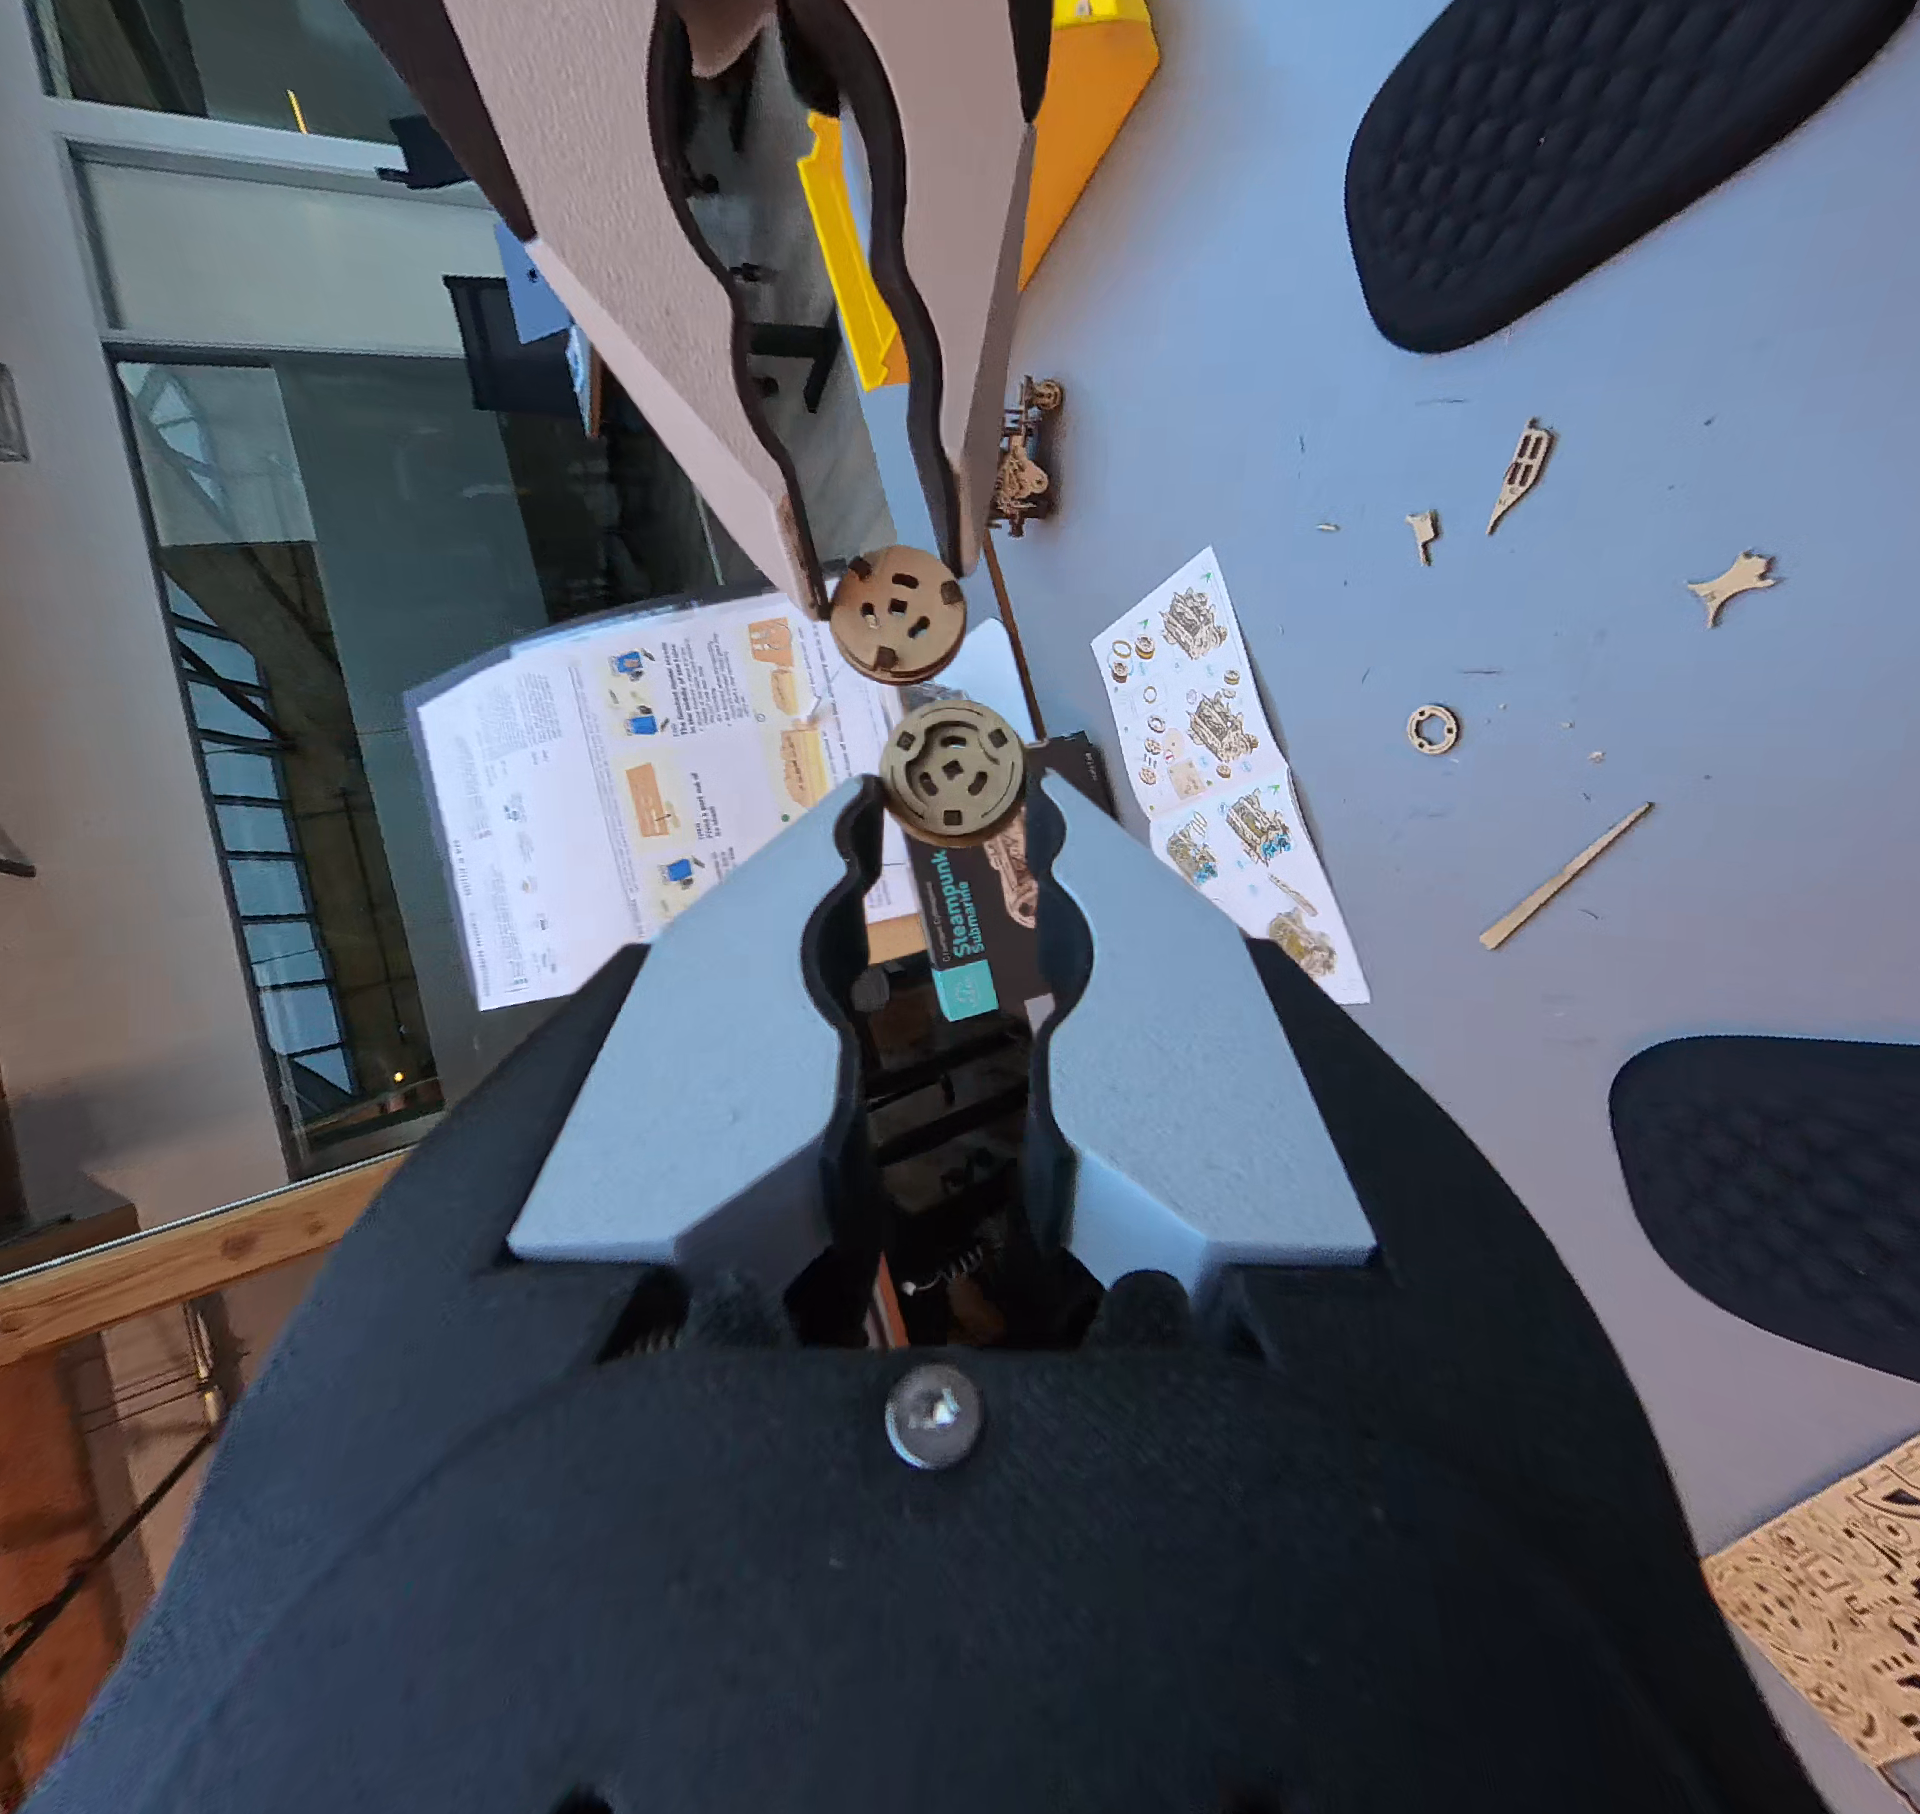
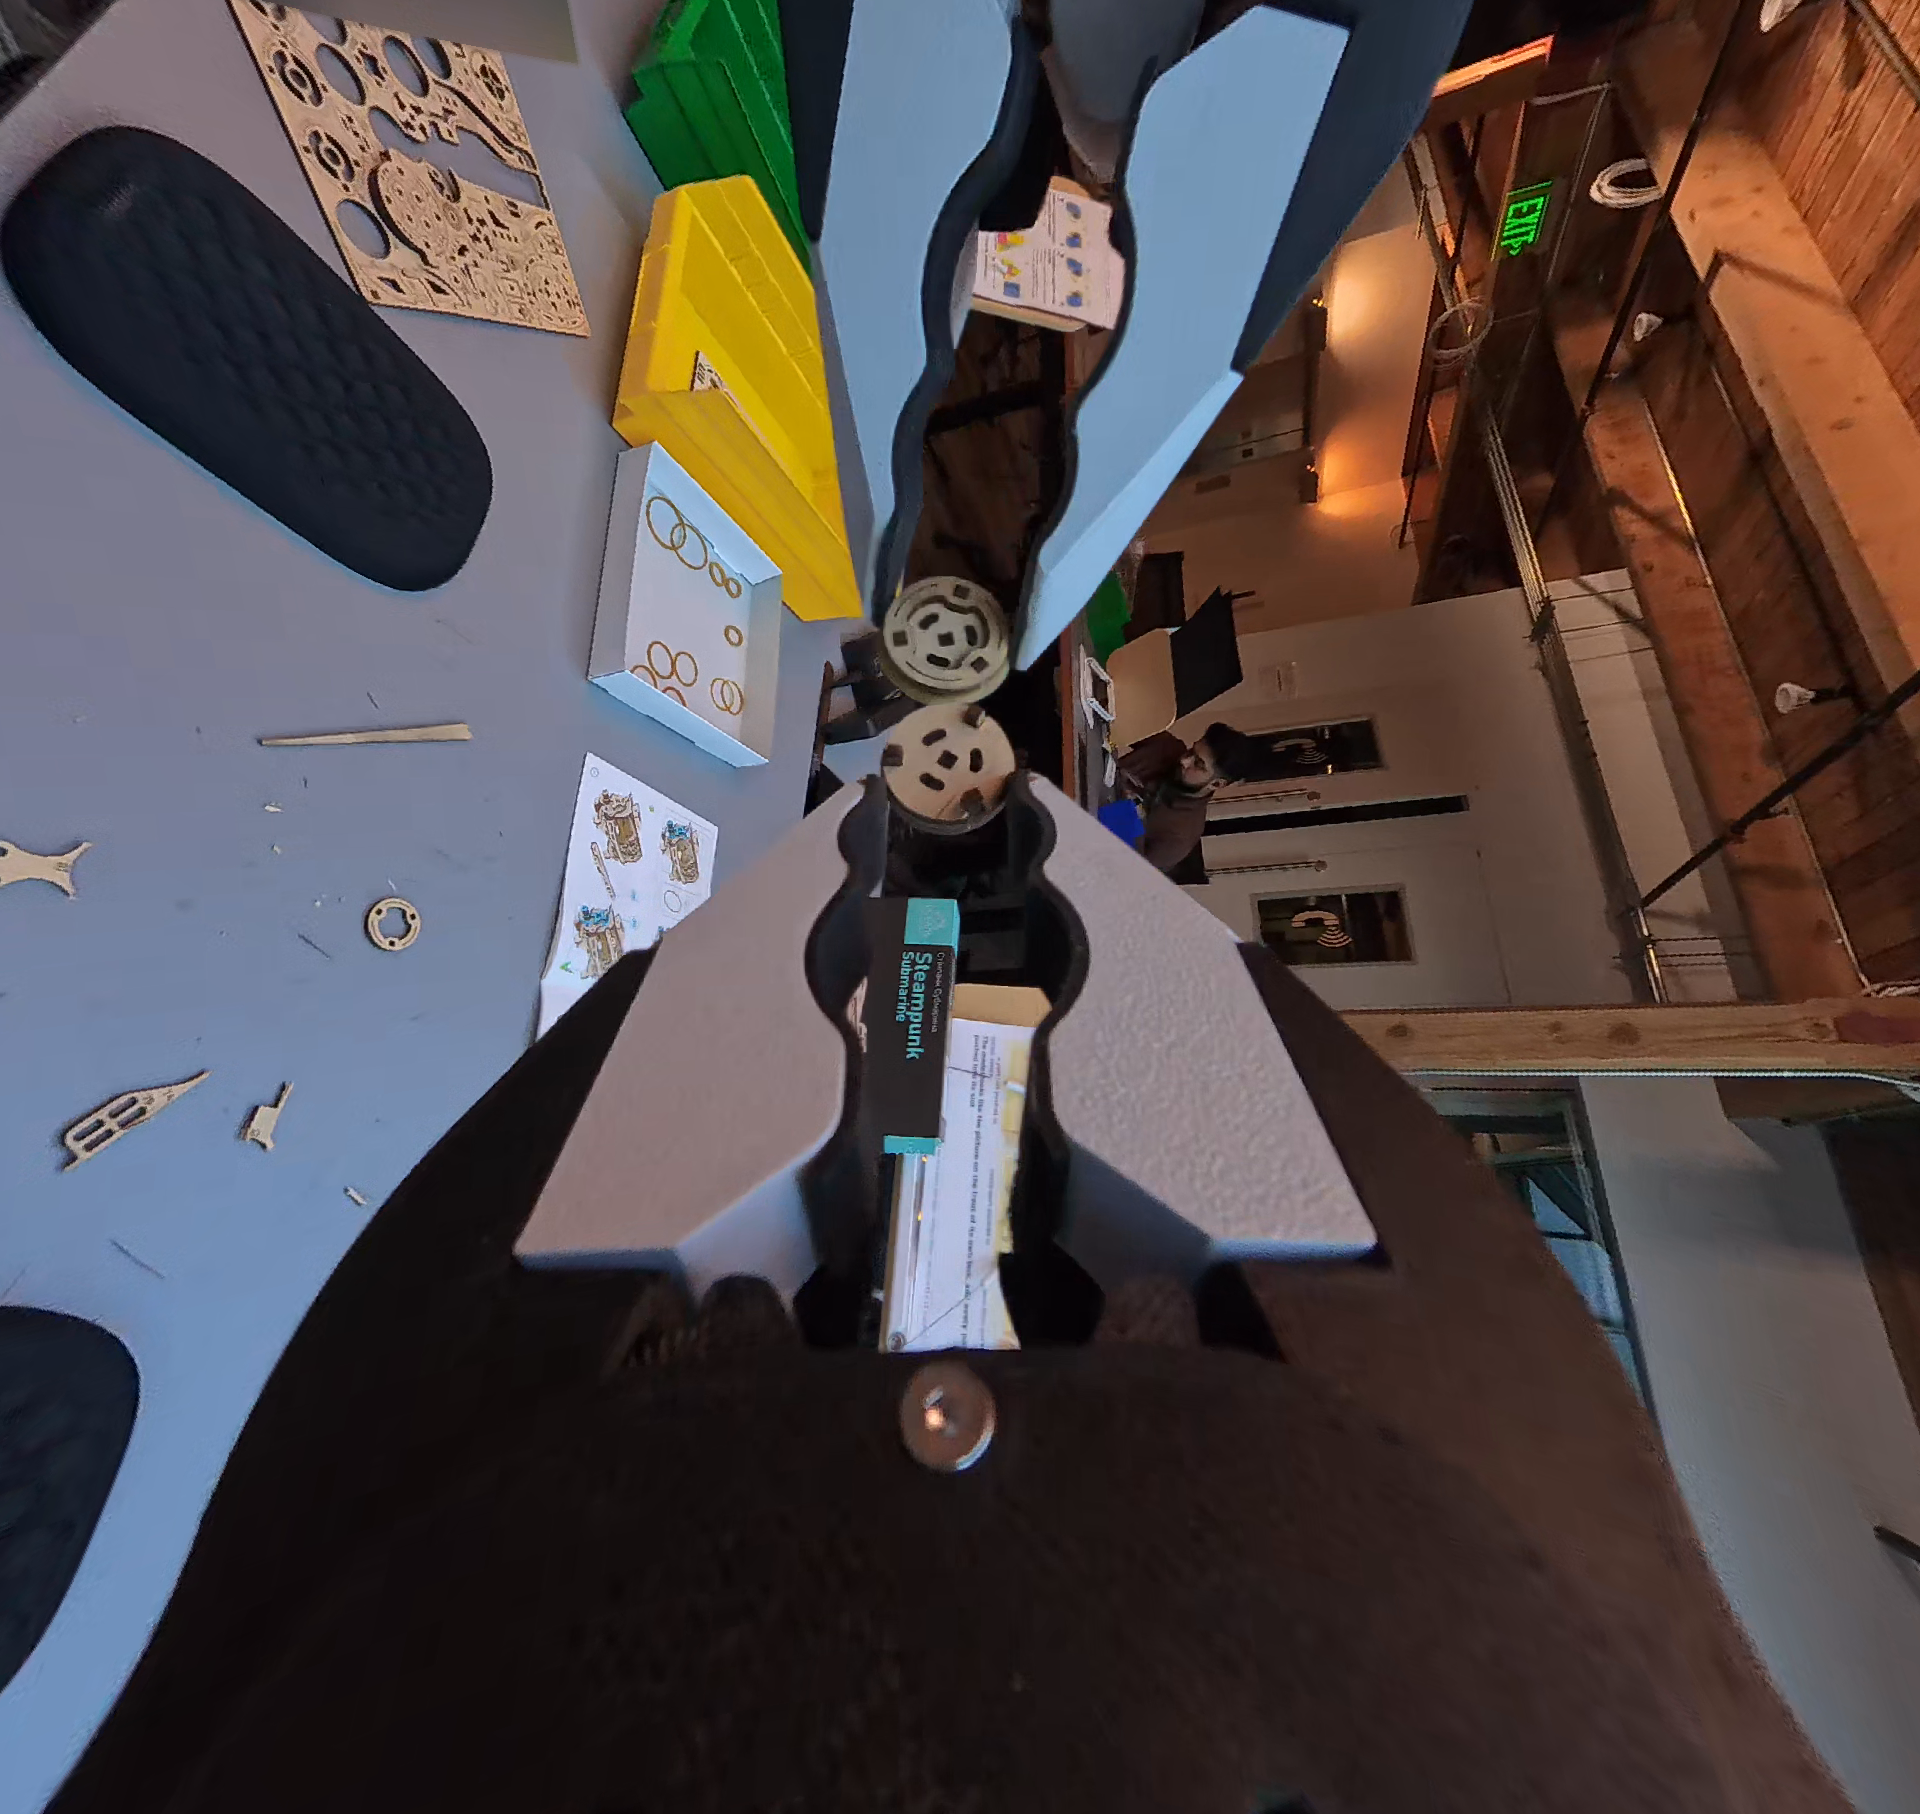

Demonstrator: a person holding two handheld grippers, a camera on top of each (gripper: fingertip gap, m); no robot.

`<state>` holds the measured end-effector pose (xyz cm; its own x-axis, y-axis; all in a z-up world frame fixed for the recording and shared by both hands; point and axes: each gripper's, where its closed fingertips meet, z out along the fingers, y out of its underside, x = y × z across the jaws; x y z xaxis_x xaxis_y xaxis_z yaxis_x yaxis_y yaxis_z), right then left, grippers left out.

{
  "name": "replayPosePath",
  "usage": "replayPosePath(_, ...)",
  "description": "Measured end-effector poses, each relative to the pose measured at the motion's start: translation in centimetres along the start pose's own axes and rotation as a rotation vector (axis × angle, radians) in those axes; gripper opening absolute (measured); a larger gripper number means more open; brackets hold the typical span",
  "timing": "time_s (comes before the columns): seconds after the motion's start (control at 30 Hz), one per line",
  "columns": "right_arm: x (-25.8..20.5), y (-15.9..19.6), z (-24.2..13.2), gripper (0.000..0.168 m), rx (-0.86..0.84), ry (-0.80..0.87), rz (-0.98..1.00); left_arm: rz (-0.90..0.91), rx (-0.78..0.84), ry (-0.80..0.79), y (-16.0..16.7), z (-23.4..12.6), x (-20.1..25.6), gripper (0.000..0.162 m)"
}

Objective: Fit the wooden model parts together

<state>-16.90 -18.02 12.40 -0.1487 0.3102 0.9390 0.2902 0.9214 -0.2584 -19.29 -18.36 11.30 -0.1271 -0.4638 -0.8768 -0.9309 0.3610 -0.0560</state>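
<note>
My left gripper [image 1: 953,785] is shut on a round wooden disc with ring-shaped slots [image 1: 951,767], gripped by its edges. My right gripper [image 2: 948,790] is shut on a paler round wooden disc with small dark pegs [image 2: 948,765]. Both discs are held in the air above the grey table [image 1: 1247,310], one just beyond the other. Their rims are almost touching; I cannot tell if they meet. The right gripper [image 1: 894,588] and its pegged disc [image 1: 899,611] show in the left wrist view. The left gripper [image 2: 951,621] and its slotted disc [image 2: 945,637] show in the right wrist view.
On the table lie loose wooden parts [image 1: 1733,585], a small wooden ring [image 2: 393,924], a thin stick [image 2: 364,736], a cut-out parts sheet [image 2: 416,175], instruction sheets [image 1: 1216,777], a black kit box [image 2: 909,1016], yellow bins [image 2: 727,362], a green bin [image 2: 717,81], a white tray of rings [image 2: 686,611] and black pads [image 2: 239,351]. The grippers are tip to tip, or close to it.
</note>
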Motion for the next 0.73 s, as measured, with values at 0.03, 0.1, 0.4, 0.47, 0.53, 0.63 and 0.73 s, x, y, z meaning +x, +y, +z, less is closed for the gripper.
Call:
replayPosePath(0.03,0.2,-0.5,-0.5,0.022,0.002,0.01,-0.013,0.013,0.0,-0.017,-0.4,-0.5,-0.3,0.025)
replayPosePath(0.1,0.6,-1.4,-1.3,0.022,0.005,0.034,-0.039,0.031,-0.003,-0.034,-1.2,-1.3,-0.7,0.025)
replayPosePath(0.4,1.6,-4.1,-3.6,0.022,0.01,0.083,-0.114,0.109,-0.053,-0.066,-3.5,-3.9,-1.3,0.025)
replayPosePath(0.47,1.7,-4.5,-3.8,0.022,0.008,0.087,-0.125,0.122,-0.064,-0.077,-3.7,-4.3,-1.4,0.025)
replayPosePath(0.53,1.9,-4.9,-4.0,0.022,0.008,0.094,-0.142,0.129,-0.068,-0.082,-3.9,-4.6,-1.5,0.025)
replayPosePath(0.63,2.0,-5.3,-4.2,0.022,-0.002,0.098,-0.161,0.133,-0.069,-0.082,-4.1,-5.1,-1.6,0.025)
replayPosePath(0.73,2.1,-5.6,-4.3,0.022,-0.009,0.1,-0.177,0.143,-0.072,-0.084,-4.3,-5.5,-1.8,0.025)
